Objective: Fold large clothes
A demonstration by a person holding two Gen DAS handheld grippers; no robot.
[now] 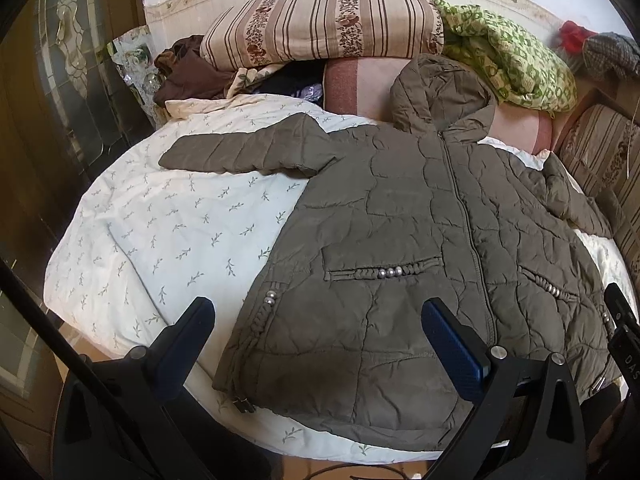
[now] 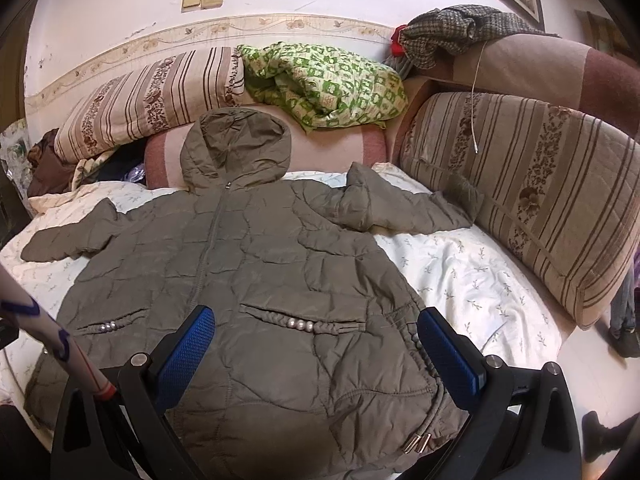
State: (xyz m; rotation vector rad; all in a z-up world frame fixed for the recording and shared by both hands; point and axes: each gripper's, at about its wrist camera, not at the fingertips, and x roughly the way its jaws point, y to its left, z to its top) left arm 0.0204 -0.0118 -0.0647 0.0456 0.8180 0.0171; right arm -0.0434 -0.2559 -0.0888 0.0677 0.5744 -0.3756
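Observation:
An olive quilted hooded jacket (image 1: 420,240) lies flat, front up and zipped, on a white leaf-print bedsheet (image 1: 168,232). Its hood points toward the far pillows and both sleeves are spread out sideways. My left gripper (image 1: 316,320) is open and empty above the jacket's lower left hem, near the beaded pocket. In the right wrist view the jacket (image 2: 248,280) fills the middle, and my right gripper (image 2: 316,328) is open and empty above its lower right hem. The right gripper's edge shows at the far right of the left wrist view (image 1: 624,332).
Striped floral cushions (image 1: 320,24) and a green patterned blanket (image 1: 508,60) line the far wall. A large striped cushion (image 2: 540,200) stands on the right of the bed. A dark wooden door (image 1: 60,100) is at the left. A white cable (image 2: 474,92) hangs over the cushion.

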